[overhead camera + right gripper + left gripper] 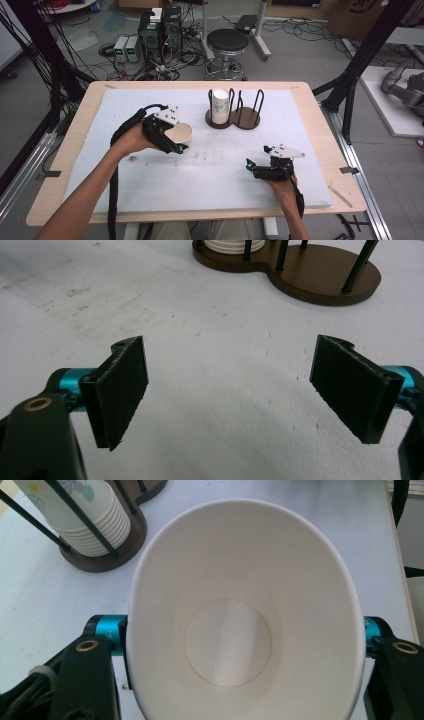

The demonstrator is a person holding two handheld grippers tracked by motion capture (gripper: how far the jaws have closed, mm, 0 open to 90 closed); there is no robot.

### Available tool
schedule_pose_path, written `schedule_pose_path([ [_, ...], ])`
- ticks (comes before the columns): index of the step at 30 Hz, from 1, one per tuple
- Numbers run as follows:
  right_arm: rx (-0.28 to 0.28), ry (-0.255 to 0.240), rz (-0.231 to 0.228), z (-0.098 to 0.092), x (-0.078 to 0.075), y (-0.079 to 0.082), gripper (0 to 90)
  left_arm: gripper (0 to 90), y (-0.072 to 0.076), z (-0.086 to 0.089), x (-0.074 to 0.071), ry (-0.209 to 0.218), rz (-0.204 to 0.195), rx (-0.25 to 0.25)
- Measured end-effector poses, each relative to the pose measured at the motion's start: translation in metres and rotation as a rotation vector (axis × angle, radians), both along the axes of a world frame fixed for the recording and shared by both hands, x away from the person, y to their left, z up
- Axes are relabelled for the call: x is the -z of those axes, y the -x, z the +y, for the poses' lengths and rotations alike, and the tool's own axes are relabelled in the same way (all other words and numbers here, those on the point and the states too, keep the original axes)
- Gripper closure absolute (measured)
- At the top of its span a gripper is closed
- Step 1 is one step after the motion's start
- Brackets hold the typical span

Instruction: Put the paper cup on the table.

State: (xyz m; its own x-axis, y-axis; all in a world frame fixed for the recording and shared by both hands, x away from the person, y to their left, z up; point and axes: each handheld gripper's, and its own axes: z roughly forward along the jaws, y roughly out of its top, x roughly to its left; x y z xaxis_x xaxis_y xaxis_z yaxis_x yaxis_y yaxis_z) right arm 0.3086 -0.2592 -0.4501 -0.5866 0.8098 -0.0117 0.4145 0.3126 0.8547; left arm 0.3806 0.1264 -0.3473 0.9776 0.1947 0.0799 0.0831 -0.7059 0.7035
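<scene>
Paper cup [180,134] lies on its side in our left gripper [172,142], held above the white mat [150,190] to the left of the cup rack [235,119] and a little nearer to us. Its long axis runs roughly level, from the base at the hand to the open mouth, which faces away from the hand, toward the right and the rack. In the left gripper view we look straight into the cup [245,615], and its rim is pressed into an oval by the two jaws that clamp its sides. The rack holds a stack of cups [220,106] in its left bay; its right bay has none. Our right gripper [256,167] sits low over the mat, on our side of the rack and well apart from it, jaws spread wide with only bare mat between the pads [122,390]. Open mat lies between the cup and the rack.
</scene>
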Motion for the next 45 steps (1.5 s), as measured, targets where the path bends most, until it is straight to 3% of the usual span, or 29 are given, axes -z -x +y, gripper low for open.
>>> schedule_pose_path([
  [10,-0.005,0.001,0.009,0.000,0.000,0.000,16.0,31.7,-0.009,-0.002,0.006,-0.001,-0.001,-0.015],
  [16,-0.004,0.004,0.009,0.001,0.000,-0.001,16.0,31.4,-0.027,-0.009,0.020,-0.001,0.013,-0.046],
  [23,-0.009,0.008,0.008,0.001,0.000,-0.001,16.0,31.2,-0.040,-0.018,0.036,-0.040,0.025,-0.056],
  [29,-0.012,-0.002,0.014,0.000,0.000,-0.001,16.0,30.9,-0.048,-0.023,0.047,-0.086,0.008,-0.092],
  [34,-0.017,-0.002,0.008,0.000,0.000,-0.001,16.0,31.0,-0.053,-0.026,0.055,-0.116,0.032,-0.103],
  [45,-0.016,-0.005,0.010,-0.001,0.000,-0.001,16.0,30.5,-0.057,-0.026,0.063,-0.118,0.072,-0.112],
])
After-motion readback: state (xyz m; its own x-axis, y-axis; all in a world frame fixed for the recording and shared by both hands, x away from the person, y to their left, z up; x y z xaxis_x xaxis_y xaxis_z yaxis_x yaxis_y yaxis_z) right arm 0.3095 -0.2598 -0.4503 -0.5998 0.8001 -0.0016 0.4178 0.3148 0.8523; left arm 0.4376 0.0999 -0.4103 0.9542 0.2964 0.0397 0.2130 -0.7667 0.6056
